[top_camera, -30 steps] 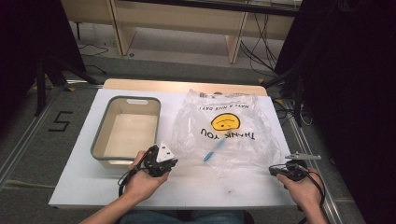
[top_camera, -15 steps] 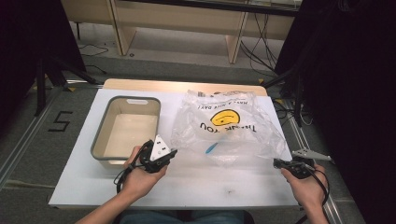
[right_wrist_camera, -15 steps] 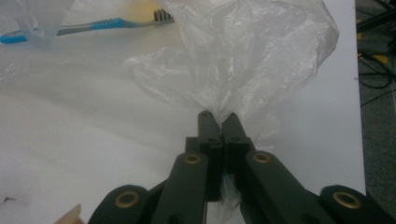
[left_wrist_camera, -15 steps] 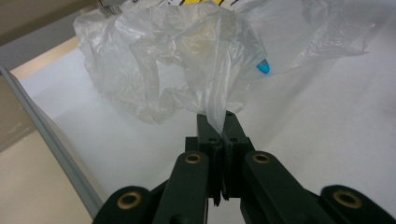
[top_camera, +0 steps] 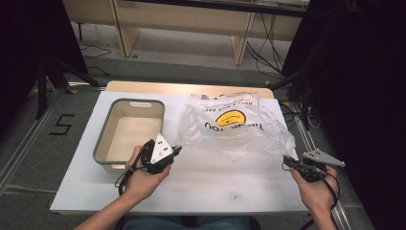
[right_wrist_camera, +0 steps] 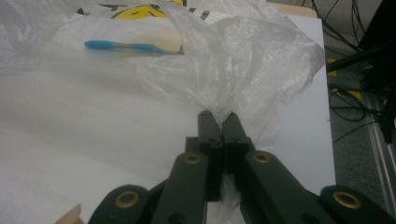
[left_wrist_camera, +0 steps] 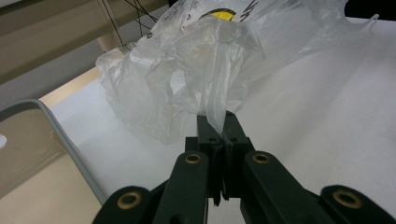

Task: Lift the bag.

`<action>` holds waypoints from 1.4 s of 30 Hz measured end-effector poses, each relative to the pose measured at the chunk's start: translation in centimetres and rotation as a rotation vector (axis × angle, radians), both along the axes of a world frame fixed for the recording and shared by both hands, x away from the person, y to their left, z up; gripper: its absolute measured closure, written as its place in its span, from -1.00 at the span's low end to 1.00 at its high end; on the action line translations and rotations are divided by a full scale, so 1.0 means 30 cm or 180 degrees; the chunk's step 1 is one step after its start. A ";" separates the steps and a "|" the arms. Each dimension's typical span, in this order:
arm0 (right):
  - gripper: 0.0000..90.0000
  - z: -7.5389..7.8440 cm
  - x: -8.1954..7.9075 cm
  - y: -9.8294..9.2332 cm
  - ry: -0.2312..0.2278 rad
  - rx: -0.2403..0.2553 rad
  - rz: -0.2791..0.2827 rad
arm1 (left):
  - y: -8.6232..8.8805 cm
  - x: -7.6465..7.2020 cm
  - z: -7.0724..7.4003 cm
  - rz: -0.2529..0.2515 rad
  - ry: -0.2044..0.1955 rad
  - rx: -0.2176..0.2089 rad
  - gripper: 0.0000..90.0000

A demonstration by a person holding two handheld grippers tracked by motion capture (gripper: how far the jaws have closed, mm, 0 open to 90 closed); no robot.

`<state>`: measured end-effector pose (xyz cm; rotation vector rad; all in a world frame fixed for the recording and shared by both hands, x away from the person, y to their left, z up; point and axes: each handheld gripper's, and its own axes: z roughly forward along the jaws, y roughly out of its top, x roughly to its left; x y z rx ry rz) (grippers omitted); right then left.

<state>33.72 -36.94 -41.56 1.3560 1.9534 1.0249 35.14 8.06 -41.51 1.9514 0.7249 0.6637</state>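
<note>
The clear, crinkled plastic bag [top_camera: 234, 125] is stretching crosswise between the 2 tongs, its printed end pointing away from them. The left gripper [left_wrist_camera: 219, 122] and the right gripper [right_wrist_camera: 218, 120] are each pinching a near corner of film. Its yellow smiley and upside-down "THANK YOU" are facing up. A slim blue toothbrush [right_wrist_camera: 133, 47] is lying crosswise inside, ahead of the right gripper.

— Where's your bag [top_camera: 234, 127]?
— On the table [top_camera: 215, 184], right of the tub [top_camera: 129, 132], just beside it.
— And your grippers?
— Left gripper [top_camera: 174, 151] at its near left corner, right gripper [top_camera: 287, 160] at its near right (toothbrush [right_wrist_camera: 133, 46] inside the bag)
</note>
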 end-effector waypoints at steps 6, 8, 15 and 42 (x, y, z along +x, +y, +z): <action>1.00 0.007 -0.001 0.002 -0.0056 0.0004 -0.0009 | 0.006 0.004 0.009 0.0011 -0.0043 -0.0006 0.98; 1.00 0.010 -0.001 0.003 -0.0090 -0.0010 -0.0005 | 0.007 0.006 0.010 0.0010 -0.0055 -0.0016 0.98; 1.00 0.020 -0.001 0.009 -0.0186 -0.0005 -0.0023 | 0.013 0.008 0.023 0.0030 -0.0155 -0.0084 0.98; 1.00 0.084 -0.017 0.037 -0.0596 -0.0027 -0.0057 | 0.018 0.018 0.159 0.0064 -0.0655 -0.0322 0.98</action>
